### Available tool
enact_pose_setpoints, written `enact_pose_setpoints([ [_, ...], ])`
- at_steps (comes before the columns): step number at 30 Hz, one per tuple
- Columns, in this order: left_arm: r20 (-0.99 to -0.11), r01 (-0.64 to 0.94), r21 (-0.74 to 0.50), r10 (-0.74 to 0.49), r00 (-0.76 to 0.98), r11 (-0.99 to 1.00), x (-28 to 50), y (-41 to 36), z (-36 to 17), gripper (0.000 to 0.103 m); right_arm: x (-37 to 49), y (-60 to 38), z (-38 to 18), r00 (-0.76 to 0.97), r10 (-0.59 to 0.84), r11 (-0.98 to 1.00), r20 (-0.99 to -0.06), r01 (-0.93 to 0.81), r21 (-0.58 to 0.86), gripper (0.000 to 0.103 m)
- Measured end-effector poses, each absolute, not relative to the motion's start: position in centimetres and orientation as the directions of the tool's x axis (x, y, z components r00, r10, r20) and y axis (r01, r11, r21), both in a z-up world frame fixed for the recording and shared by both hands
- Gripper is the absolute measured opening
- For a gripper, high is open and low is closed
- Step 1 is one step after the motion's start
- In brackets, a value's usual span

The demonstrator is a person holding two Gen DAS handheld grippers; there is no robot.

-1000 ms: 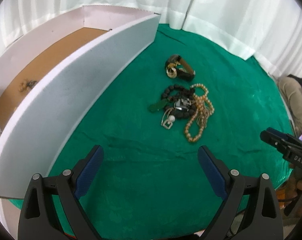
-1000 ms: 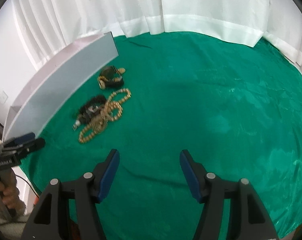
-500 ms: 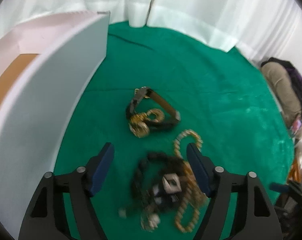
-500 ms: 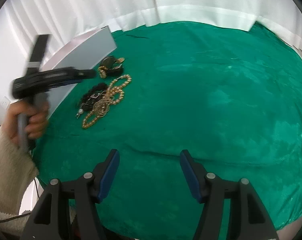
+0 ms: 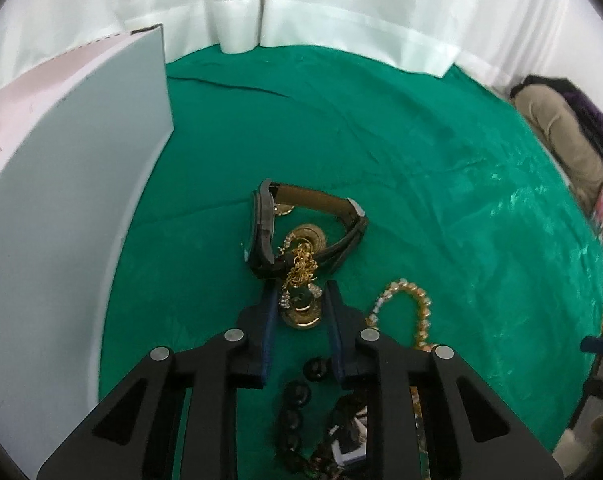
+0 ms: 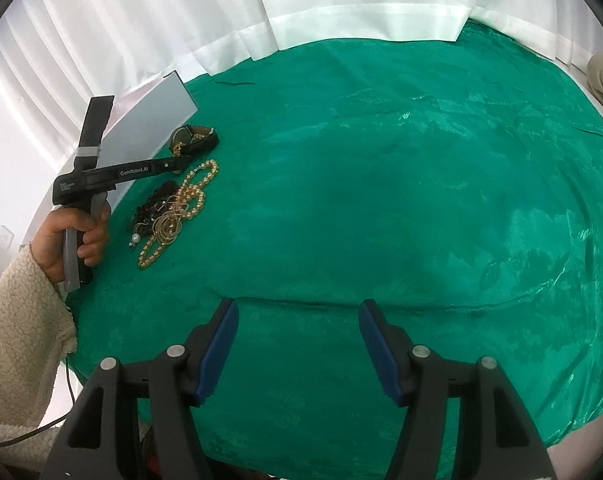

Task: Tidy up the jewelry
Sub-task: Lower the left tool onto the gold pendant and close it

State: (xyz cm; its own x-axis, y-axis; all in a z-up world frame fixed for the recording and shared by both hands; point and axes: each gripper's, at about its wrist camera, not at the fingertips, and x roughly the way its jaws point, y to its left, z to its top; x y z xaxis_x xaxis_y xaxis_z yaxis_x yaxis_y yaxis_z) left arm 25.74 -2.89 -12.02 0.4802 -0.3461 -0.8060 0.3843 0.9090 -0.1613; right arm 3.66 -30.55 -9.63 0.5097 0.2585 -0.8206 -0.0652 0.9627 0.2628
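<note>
On the green cloth lies a dark watch with a brown strap, tangled with a gold chain and disc earrings. My left gripper points down at it. Its jaws are closing around a gold earring with a green stone, and thin gaps still show beside the pads. A gold bead necklace and a black bead bracelet lie just under the fingers. In the right wrist view, my right gripper hangs open and empty over bare cloth, far from the jewelry pile and from the left gripper.
A white box wall stands left of the jewelry, also seen as the box wall. A hand in a cream fleece sleeve holds the left gripper. White curtains ring the table. Beige and purple fabric lies beyond the right edge.
The left gripper swept forward past the bead pile toward the watch, and its jaws narrowed from wide open to just around the gold earring. The right gripper drifted slightly, jaws unchanged.
</note>
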Motion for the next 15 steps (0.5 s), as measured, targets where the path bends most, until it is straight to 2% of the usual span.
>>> enact_pose_setpoints([
  [3,-0.788,0.364,-0.17,-0.348,0.508,0.916,25.0,-2.4,-10.8,0.021,3.7,-30.7,-9.3,0.519,0.256,0.963,-0.816,-0.062,0.263,0.064],
  [15,-0.665,0.318,-0.373,-0.49,0.564,0.872,22.5,0.7,-2.4,0.02,4.3,-30.5,-8.6,0.536,0.255,0.964,-0.804,-0.073,0.257,0.064],
])
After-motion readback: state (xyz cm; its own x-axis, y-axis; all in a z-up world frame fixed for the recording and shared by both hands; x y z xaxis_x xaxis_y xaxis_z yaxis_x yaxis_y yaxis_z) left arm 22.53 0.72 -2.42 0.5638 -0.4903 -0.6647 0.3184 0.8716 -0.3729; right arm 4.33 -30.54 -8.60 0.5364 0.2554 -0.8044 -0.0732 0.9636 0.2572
